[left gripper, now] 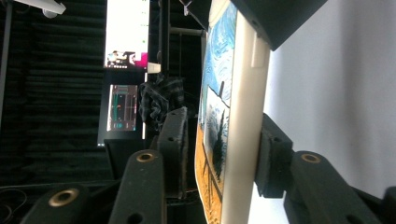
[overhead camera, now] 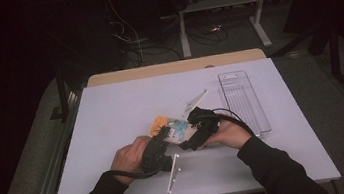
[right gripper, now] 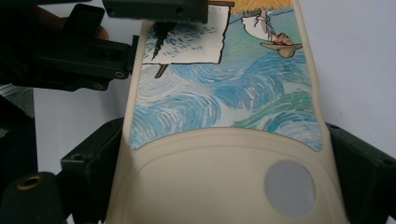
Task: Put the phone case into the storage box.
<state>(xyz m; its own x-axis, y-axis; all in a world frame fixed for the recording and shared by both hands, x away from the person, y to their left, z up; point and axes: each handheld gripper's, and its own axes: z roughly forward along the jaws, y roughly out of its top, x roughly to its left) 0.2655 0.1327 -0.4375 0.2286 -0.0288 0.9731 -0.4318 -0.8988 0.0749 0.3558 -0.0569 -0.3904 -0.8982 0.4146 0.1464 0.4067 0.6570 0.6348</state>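
A cream phone case (overhead camera: 171,126) with a painted blue-and-orange picture is held just above the white table (overhead camera: 111,110). My right gripper (right gripper: 226,135) is shut on the phone case (right gripper: 219,107), one jaw on each long edge near the camera hole. My left gripper (left gripper: 224,123) straddles the other end of the case (left gripper: 238,116). Its one pad (left gripper: 271,154) lies against the plain back, while its other pad (left gripper: 180,144) stands a small gap off the painted face. In the high view the left gripper (overhead camera: 165,134) and right gripper (overhead camera: 190,135) meet at the case.
A clear plastic tray (overhead camera: 243,100) lies to the right of the hands. One white plastic strip (overhead camera: 194,101) rests behind the case and another (overhead camera: 172,173) near the table's front edge. A wooden desk edge (overhead camera: 176,67) borders the far side.
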